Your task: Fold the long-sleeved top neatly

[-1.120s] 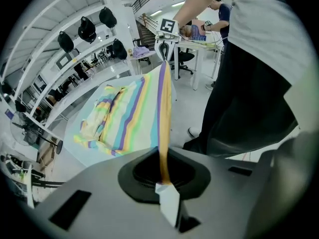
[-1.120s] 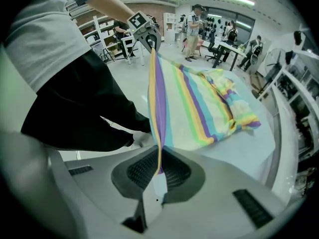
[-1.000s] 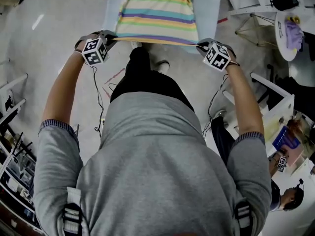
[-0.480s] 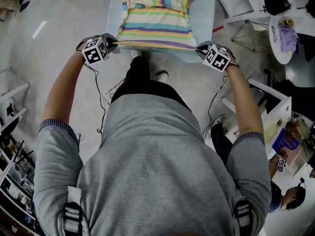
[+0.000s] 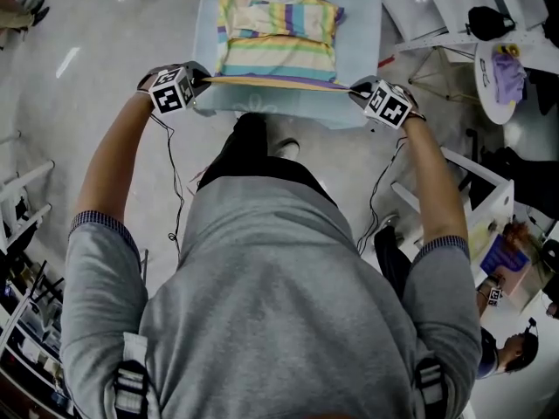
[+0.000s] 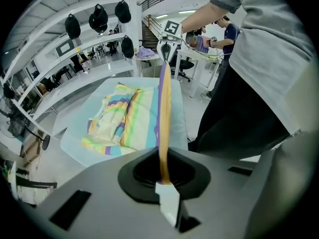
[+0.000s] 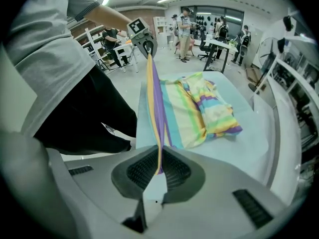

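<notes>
Your left gripper (image 5: 203, 78) is clamped on one corner of the striped long-sleeved top (image 5: 278, 42), and your right gripper (image 5: 356, 87) pinches the opposite corner. The hem (image 5: 279, 81) is stretched taut between them, raised above the near edge of the light-blue table (image 5: 360, 24). The rest of the top lies flat on that table, sleeves folded in over the chest. Off to your right stands a round white table (image 5: 486, 84) with a purple cloth (image 5: 507, 63) on it.
</notes>
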Demonstrator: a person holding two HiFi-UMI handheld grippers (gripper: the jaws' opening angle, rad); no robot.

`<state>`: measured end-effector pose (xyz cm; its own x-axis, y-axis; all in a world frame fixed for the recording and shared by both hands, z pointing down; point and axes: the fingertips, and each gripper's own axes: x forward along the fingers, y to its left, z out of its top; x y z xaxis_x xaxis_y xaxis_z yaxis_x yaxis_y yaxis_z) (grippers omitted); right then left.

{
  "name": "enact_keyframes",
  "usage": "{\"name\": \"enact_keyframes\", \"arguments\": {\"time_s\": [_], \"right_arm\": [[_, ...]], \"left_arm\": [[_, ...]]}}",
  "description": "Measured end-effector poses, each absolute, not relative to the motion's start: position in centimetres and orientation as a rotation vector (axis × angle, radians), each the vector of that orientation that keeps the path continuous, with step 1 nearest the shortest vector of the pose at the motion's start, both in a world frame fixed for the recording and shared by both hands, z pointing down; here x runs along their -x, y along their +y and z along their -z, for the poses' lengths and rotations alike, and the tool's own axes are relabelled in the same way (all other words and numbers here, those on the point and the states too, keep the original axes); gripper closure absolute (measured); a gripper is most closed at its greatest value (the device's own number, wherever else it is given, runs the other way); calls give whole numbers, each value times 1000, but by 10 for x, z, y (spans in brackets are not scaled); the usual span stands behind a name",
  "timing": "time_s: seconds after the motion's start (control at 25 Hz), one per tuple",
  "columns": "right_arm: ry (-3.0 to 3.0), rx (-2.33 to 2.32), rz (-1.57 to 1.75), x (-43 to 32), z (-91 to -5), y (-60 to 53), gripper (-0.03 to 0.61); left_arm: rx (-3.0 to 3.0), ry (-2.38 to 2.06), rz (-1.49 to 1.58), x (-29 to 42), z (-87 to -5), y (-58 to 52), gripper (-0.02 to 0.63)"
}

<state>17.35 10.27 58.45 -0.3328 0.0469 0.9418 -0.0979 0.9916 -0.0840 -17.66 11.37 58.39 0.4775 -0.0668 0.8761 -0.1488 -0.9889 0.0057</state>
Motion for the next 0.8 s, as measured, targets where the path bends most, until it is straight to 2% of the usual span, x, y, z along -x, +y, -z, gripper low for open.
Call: {"name": "enact_keyframes", "arguments": {"time_s": [0.8], "right_arm": [[-1855, -144, -184, -144, -601, -59, 548]], "left_arm": [[-2666, -95, -1504, 204, -604, -45, 584]]}}
